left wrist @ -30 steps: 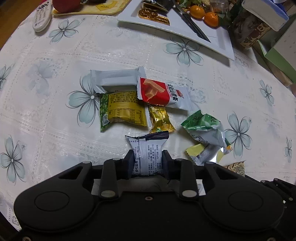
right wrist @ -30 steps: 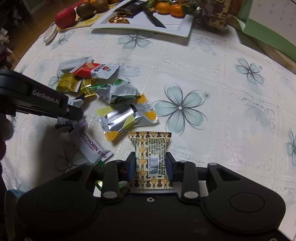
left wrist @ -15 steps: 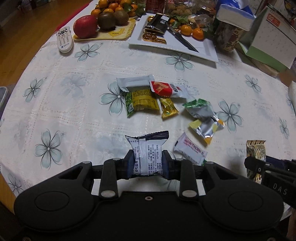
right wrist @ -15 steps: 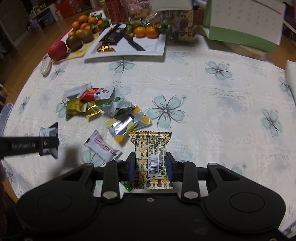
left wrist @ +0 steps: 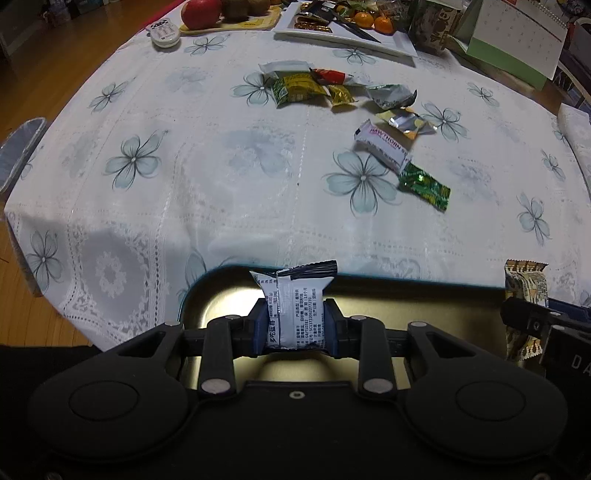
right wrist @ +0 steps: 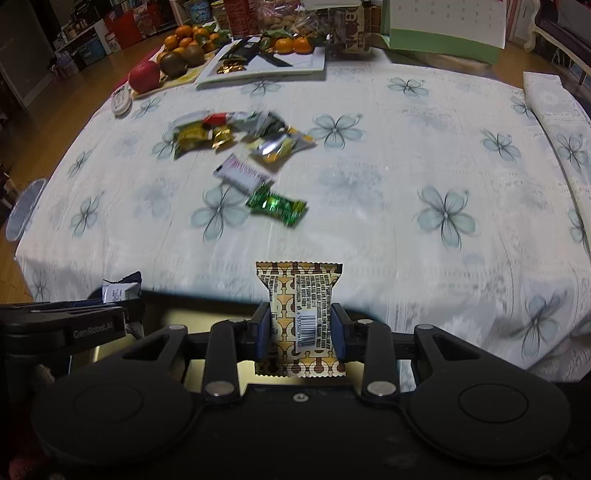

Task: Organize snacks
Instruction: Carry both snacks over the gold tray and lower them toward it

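My left gripper (left wrist: 295, 328) is shut on a silver-and-dark snack packet (left wrist: 293, 306), held above a metal tin (left wrist: 221, 299) just off the table's near edge. My right gripper (right wrist: 300, 332) is shut on a tan patterned snack packet (right wrist: 300, 295), also over the tin (right wrist: 173, 314). Each gripper shows in the other's view: the right one with its tan packet (left wrist: 526, 288) at the right, the left one with its silver packet (right wrist: 120, 291) at the left. Loose snacks stay on the flowered cloth: a white Hawthorn bar (left wrist: 382, 146), a green candy (left wrist: 424, 186) and a heap of packets (left wrist: 306, 86).
At the far end of the table (left wrist: 184, 147) stand a white plate (left wrist: 347, 35) with a knife and oranges, a tray with an apple (left wrist: 199, 13), a remote (left wrist: 164, 31), a desk calendar (left wrist: 513, 44) and jars. Wooden floor (left wrist: 22, 314) lies left of the hanging cloth.
Both grippers have drawn back from the snack heap toward the near table edge, each still holding its packet. The metal tin has come into view beneath them.
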Motion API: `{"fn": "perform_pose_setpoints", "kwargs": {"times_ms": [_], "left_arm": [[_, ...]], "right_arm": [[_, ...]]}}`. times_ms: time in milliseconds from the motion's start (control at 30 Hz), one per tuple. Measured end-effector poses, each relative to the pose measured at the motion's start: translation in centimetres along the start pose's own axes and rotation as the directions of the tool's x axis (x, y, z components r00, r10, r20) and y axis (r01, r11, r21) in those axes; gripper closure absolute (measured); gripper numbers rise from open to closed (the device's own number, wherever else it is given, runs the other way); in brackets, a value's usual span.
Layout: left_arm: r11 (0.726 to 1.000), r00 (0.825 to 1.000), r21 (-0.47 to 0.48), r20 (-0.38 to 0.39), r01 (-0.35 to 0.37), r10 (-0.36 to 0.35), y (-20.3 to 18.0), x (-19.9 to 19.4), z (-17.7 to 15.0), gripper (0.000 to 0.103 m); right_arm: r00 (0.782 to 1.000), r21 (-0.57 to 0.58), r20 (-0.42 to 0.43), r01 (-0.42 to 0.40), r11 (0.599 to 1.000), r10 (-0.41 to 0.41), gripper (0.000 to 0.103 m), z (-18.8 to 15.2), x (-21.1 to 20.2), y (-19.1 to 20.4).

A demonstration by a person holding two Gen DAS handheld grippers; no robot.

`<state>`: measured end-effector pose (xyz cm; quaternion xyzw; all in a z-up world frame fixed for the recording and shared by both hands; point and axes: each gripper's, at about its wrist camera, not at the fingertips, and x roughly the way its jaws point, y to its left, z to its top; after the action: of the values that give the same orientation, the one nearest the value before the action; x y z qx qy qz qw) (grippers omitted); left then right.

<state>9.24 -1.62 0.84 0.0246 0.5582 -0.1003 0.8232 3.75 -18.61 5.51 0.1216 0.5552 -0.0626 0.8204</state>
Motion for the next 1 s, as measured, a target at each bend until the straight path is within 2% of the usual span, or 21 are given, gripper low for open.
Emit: {"fn": "perform_pose_setpoints", "kwargs": {"times_ms": [133,300,567,833,867,1000], "left_arm": [[1.0,1.0,-0.017,-0.005,0.0,0.0,0.3,-0.1,-2.5,0.064],[0.997,0.997,0.015,0.016,-0.074,0.073,-0.2,-0.5,-4.9,0.064],[0.997,0.998,0.034,-0.02,-0.066,0.066,-0.3,-0.9,-8.0,0.063],[0.994,0.996,0.064,0.014,-0.084,0.083,-0.8,-1.9,-9.3,0.06],[0.994,0.996,0.064,0.017,-0.087,0.086,-0.8,-1.9,-9.3,0.057],[0.997,0.998,0.043,0.008,-0.07,0.07,-0.4,-1.9,-9.1,0.056]], "right_arm": [[0.999,0.018,-0.034,-0.015,1.0,0.016,0.068,-2.2,0.0,0.3],[0.998,0.044,-0.049,-0.023,0.999,0.025,0.068,-4.8,-0.5,0.2],[0.999,-0.006,-0.044,-0.03,1.0,0.03,0.068,-7.7,-1.9,1.0],[0.998,-0.017,-0.057,-0.041,0.999,0.04,0.068,-8.9,-2.4,1.0],[0.998,-0.021,-0.058,-0.041,0.999,0.039,0.068,-9.0,-2.5,1.1],[0.998,-0.017,-0.051,-0.044,0.999,0.043,0.067,-8.9,-2.6,0.9]]}}
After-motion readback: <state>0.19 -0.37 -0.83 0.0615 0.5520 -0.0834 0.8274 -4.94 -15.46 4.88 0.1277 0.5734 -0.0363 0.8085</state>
